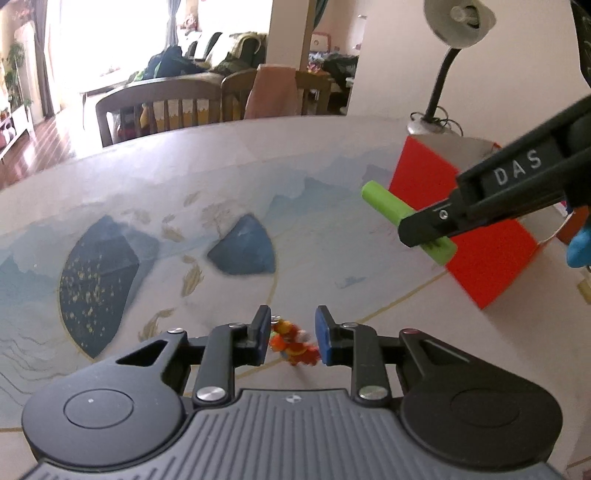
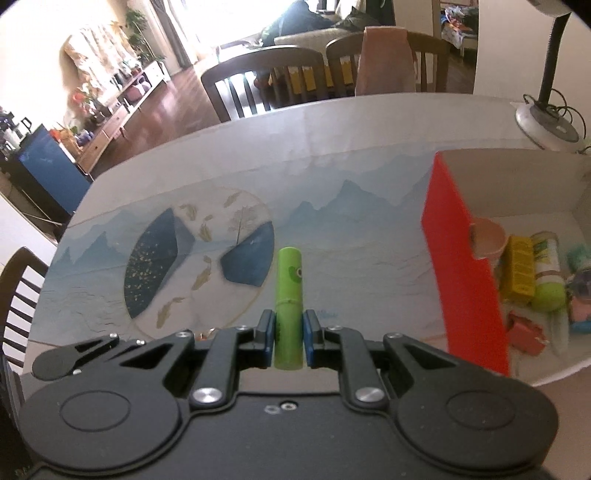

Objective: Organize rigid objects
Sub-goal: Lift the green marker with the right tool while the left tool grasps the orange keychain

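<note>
A green tube (image 2: pixel 289 310) is clamped between the blue pads of the right gripper (image 2: pixel 289 334) and sticks out forward past the fingertips, above the printed tablecloth (image 2: pixel 332 184). A small orange toy (image 1: pixel 293 343) is seen between the pads of the left gripper (image 1: pixel 292 338), whose jaws are narrowed around it; whether the pads press on it cannot be told. Further off to the right, a red box (image 2: pixel 461 266) stands open on the table, and a cup (image 2: pixel 487 238), a yellow packet (image 2: pixel 521 271) and other small items are held inside. Behind it a desk lamp (image 1: pixel 456 22) is seen.
</note>
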### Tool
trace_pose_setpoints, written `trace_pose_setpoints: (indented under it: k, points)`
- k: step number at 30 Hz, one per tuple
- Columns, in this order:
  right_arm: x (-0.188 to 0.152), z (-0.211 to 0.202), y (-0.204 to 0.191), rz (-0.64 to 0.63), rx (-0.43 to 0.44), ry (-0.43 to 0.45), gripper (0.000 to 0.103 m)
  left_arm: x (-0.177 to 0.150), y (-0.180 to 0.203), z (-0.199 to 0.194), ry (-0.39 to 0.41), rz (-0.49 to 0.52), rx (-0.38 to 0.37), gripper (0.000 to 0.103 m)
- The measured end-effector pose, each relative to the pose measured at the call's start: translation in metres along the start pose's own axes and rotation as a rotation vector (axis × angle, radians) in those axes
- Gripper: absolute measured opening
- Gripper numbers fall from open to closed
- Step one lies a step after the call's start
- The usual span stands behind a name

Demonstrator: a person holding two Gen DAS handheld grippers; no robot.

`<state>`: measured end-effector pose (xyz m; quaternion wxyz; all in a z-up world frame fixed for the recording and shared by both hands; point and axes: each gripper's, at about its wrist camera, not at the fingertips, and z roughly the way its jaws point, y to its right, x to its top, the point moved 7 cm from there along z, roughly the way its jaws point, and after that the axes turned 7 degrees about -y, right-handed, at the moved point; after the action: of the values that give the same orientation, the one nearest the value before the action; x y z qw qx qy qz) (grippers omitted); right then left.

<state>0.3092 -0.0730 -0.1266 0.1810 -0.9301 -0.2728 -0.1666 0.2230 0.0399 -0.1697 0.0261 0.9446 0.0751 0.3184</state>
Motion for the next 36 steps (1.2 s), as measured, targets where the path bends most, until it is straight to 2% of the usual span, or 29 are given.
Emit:
trace_pose_setpoints:
  k: [7, 10, 13, 15, 17, 18, 24, 28, 30, 32, 36]
  points:
    - [-0.009, -0.023, 0.023, 0.004, 0.032, 0.020, 0.015, -0.005, 0.010, -0.001, -0.016, -0.008, 0.044, 0.026]
    - [-0.012, -0.033, 0.033, -0.009, 0.030, 0.036, 0.015, -0.011, 0.007, 0.000, -0.033, -0.038, 0.083, 0.026]
    - [-0.013, -0.039, 0.041, -0.007, 0.036, 0.043, 0.015, -0.016, 0.001, 0.001, -0.042, -0.074, 0.079, 0.029]
    - [-0.015, -0.040, 0.045, -0.004, 0.037, 0.041, 0.015, -0.019, -0.007, 0.004, -0.052, -0.105, 0.110, 0.039]
    - [-0.016, -0.039, 0.048, -0.001, 0.034, 0.036, 0.015, -0.021, -0.014, 0.006, -0.053, -0.136, 0.129, 0.075]
    - [-0.017, -0.039, 0.049, -0.001, 0.032, 0.035, 0.015, -0.021, -0.018, 0.007, -0.039, -0.149, 0.141, 0.078]
    - [-0.020, -0.039, 0.054, -0.009, 0.016, 0.033, 0.015, -0.023, -0.030, 0.029, -0.052, -0.149, 0.186, 0.079]
    - [-0.021, -0.041, 0.055, -0.009, 0.016, 0.033, 0.015, -0.022, -0.032, 0.040, -0.055, -0.162, 0.180, 0.078]
    - [-0.021, -0.041, 0.056, -0.008, 0.015, 0.033, 0.015, -0.023, -0.033, 0.043, -0.058, -0.168, 0.175, 0.074]
    - [-0.022, -0.041, 0.056, -0.007, 0.017, 0.033, 0.015, -0.024, -0.036, 0.047, -0.071, -0.186, 0.165, 0.063]
    - [-0.022, -0.041, 0.056, -0.007, 0.015, 0.034, 0.015, -0.025, -0.041, 0.047, -0.070, -0.224, 0.159, 0.059]
